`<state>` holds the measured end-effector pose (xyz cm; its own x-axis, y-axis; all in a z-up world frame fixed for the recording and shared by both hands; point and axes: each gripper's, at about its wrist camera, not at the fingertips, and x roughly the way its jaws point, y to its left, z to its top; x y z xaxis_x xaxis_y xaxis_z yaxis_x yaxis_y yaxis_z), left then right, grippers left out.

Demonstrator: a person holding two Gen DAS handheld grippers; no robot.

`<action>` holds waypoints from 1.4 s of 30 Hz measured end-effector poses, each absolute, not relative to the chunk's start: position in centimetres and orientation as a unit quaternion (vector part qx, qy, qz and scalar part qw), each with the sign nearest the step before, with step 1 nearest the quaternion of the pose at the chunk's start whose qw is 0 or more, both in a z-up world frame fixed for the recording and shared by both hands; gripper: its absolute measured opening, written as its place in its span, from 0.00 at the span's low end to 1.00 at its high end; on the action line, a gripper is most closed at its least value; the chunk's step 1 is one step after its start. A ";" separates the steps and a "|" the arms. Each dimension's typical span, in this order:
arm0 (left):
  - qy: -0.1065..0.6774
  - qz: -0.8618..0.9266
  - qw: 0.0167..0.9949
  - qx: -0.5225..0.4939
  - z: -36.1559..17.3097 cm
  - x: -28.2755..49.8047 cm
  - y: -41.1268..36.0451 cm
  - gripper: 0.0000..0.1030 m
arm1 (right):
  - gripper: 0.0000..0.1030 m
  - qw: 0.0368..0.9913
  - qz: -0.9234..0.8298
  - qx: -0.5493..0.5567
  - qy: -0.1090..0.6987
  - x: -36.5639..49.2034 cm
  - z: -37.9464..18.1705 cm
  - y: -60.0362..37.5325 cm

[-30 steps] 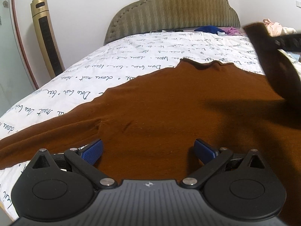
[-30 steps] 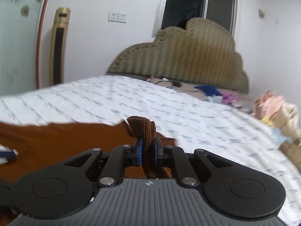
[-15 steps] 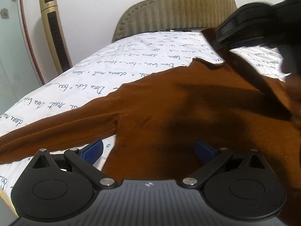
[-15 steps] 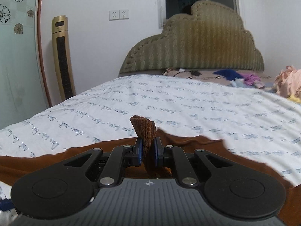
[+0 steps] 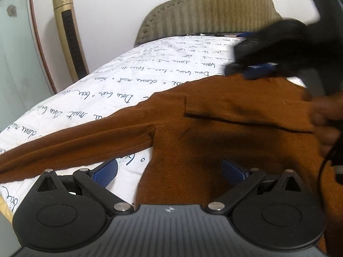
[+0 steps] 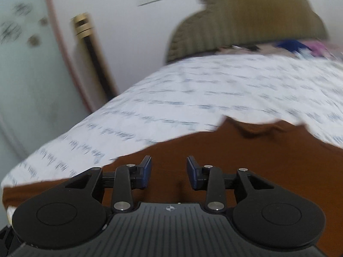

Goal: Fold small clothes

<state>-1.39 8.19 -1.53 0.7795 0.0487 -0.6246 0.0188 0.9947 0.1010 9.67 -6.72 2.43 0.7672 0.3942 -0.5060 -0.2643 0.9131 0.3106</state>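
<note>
A white bedsheet [image 5: 128, 81] carries a brown sweater [image 5: 214, 141], one sleeve [image 5: 246, 111] folded across it. The left gripper [image 5: 169, 171] gapes wide and empty; the right gripper [image 6: 169, 172] is parted, gripping nothing.

a brown sweater [image 5: 214, 132] lies on the script-printed bed [image 5: 111, 94], one sleeve folded across its body. the left claw [image 5: 169, 171] hovers spread wide.

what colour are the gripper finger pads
Blue pads, clearest in the right wrist view.
</note>
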 end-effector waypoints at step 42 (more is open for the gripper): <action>0.316 0.084 0.918 -0.223 -0.7 -2.0 22.3 1.00 | 0.90 0.956 0.108 0.062 0.264 -5.1 0.0 -14.3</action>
<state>-1.99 22.25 -0.72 0.7860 0.0125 -0.6181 -0.2943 0.8868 -0.3564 -5.09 -14.28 0.01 0.8373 0.2387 -0.4919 -0.1733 0.9691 0.1753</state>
